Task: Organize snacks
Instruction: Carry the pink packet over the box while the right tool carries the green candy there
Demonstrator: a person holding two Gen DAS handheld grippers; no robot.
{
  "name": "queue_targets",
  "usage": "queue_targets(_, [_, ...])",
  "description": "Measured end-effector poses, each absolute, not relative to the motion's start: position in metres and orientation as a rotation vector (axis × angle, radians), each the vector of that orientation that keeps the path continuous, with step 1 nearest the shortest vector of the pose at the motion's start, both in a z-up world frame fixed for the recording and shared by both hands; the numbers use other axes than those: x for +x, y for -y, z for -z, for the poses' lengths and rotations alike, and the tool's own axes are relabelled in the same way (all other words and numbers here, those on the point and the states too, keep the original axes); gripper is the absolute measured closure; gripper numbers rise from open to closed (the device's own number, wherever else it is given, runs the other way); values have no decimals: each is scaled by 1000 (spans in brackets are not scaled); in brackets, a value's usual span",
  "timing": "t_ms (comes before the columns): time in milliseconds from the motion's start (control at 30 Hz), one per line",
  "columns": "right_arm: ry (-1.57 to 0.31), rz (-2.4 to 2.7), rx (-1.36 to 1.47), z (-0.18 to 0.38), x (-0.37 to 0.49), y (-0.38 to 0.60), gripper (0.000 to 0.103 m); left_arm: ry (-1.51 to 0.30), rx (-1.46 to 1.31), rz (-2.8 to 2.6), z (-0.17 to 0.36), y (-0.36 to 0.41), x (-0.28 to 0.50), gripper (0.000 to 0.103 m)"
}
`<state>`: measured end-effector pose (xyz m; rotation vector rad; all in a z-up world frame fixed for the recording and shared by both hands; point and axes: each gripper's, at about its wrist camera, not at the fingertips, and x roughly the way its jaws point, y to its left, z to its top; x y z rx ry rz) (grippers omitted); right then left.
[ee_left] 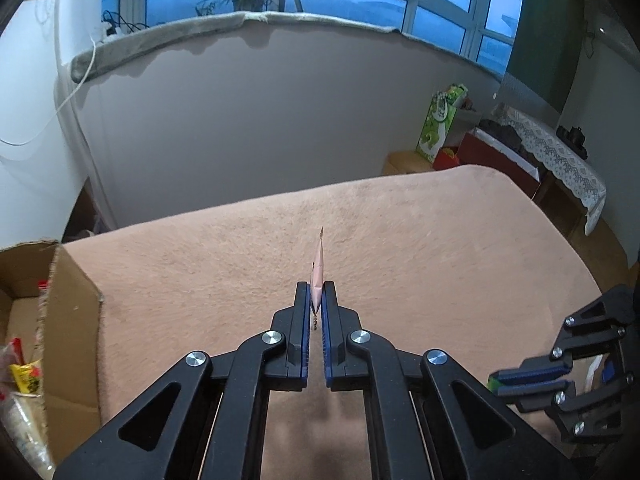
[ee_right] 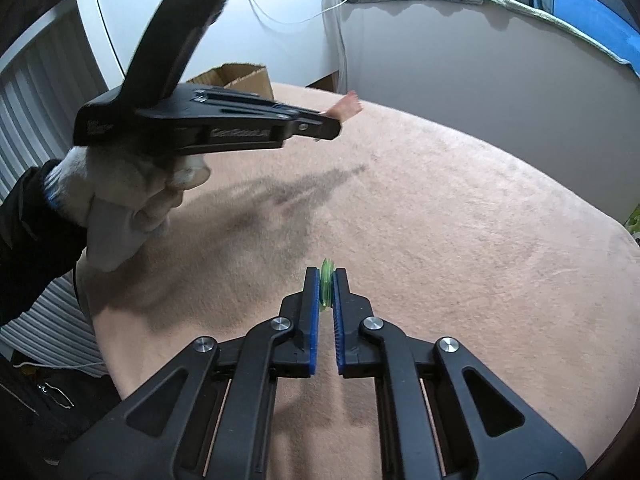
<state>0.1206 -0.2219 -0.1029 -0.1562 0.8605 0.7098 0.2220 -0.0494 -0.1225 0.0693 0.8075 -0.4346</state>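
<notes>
- Left gripper pinches a thin pink packet above the blanket, right of the cardboard box.
- Right gripper clamps a green packet, farther right of it.
- Carry both boxward, grips firm; release only above its opening.

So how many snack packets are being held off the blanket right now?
2. A pink packet is pinched in the left tongs, and a green packet in the right tongs. More snacks sit in the cardboard box, partly hidden.
</notes>
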Motion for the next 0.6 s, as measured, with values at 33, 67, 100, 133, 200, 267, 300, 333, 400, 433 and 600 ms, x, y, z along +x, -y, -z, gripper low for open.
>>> queue_targets(33, [-854,-706,-153,100,119,224,97,-804,60,434,119,48,220,99])
queue_targets(67, [-848,-706,-147,97,120,225,97,-797,44,438,115,44,216,99])
queue_targets(100, [-845,-706,-140,95,120,226,97,-791,38,435,111,42,212,99])
queue_targets(133, [-842,-708,-132,93,120,227,97,-783,37,432,108,40,210,99])
queue_targets(200, [-822,-708,-120,82,120,228,97,-766,32,429,100,36,203,99])
queue_targets(267, [-808,-712,-115,75,119,228,97,-748,28,415,92,30,192,99])
queue_targets(300, [-798,-717,-109,69,119,227,97,-742,19,409,88,28,188,99])
queue_targets(333, [-790,-720,-106,65,118,226,97,-738,4,407,84,22,184,99])
queue_targets(400, [-765,-724,-111,54,117,221,97,-721,-10,391,75,13,176,99])
queue_targets(433, [-753,-729,-115,48,116,217,97,-707,-12,379,69,5,169,99])
queue_targets(600, [-697,-755,-145,25,119,188,97,-681,-38,330,56,-24,150,99])
